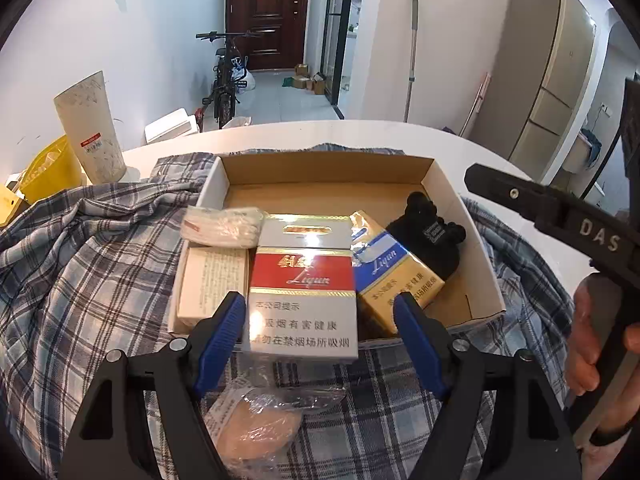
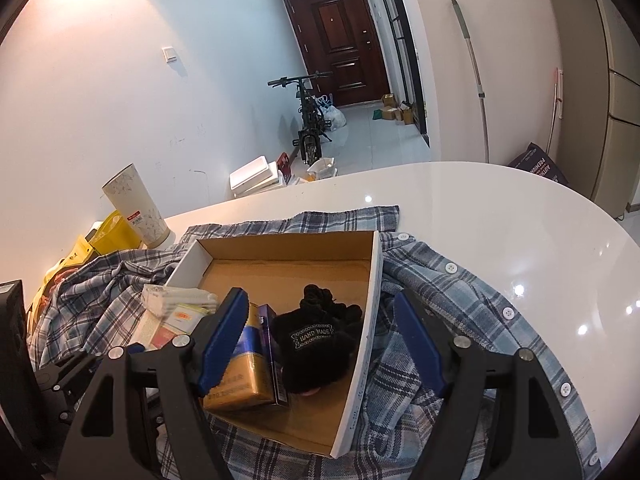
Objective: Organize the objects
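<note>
A shallow cardboard box [image 1: 328, 168] lies on a plaid shirt [image 1: 80, 264]. A red-and-white cigarette pack [image 1: 302, 300] rests across the box's near rim. My left gripper [image 1: 320, 336] is open around the pack, with a gap at the right pad. Inside the box are a blue-and-gold pack [image 1: 394, 268], a black knitted piece [image 1: 434, 236], a white carton [image 1: 212, 280] and a white packet [image 1: 220, 224]. My right gripper [image 2: 320, 344] hovers open over the black knitted piece [image 2: 316, 344] and the box's right wall [image 2: 370, 312], gripping nothing.
A clear-wrapped item [image 1: 256, 424] lies on the shirt under the left gripper. A tall pale cup [image 1: 90, 128] and a yellow bag [image 1: 52, 168] stand at the back left of the white round table [image 2: 500, 208]. A hand [image 1: 592, 340] holds the right gripper's handle.
</note>
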`<action>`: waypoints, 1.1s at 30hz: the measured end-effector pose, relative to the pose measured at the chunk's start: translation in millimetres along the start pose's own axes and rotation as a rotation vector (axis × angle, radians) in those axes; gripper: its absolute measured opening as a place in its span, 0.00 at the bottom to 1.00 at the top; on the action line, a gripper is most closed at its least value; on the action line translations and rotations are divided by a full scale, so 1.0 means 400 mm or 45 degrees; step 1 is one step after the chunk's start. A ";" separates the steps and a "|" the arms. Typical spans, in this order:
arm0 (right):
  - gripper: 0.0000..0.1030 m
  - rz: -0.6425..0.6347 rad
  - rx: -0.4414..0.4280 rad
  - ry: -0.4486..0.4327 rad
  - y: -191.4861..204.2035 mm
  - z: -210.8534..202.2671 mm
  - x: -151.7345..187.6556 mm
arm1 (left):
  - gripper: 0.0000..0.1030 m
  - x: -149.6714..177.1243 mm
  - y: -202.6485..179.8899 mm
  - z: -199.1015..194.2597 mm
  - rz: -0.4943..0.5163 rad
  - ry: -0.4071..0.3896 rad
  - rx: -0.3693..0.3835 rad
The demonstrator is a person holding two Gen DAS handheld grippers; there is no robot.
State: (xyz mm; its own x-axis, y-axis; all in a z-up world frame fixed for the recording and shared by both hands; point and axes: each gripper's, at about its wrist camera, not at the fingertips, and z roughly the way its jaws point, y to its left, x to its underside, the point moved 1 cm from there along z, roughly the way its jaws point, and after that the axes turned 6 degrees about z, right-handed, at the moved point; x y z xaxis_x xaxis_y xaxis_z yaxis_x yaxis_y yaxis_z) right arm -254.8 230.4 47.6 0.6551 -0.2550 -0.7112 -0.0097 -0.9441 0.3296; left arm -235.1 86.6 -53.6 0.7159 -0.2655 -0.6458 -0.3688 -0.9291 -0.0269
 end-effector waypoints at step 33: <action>0.72 0.006 0.005 -0.001 -0.004 -0.003 -0.002 | 0.18 0.033 0.043 0.006 -0.090 0.089 0.062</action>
State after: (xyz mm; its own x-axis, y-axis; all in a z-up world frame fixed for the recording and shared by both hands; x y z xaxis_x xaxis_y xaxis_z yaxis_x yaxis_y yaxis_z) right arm -254.5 232.5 48.2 0.6543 -0.2598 -0.7102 -0.0160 -0.9437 0.3305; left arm -233.4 67.7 -64.3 0.7801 -0.2188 -0.5862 -0.3431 -0.9330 -0.1084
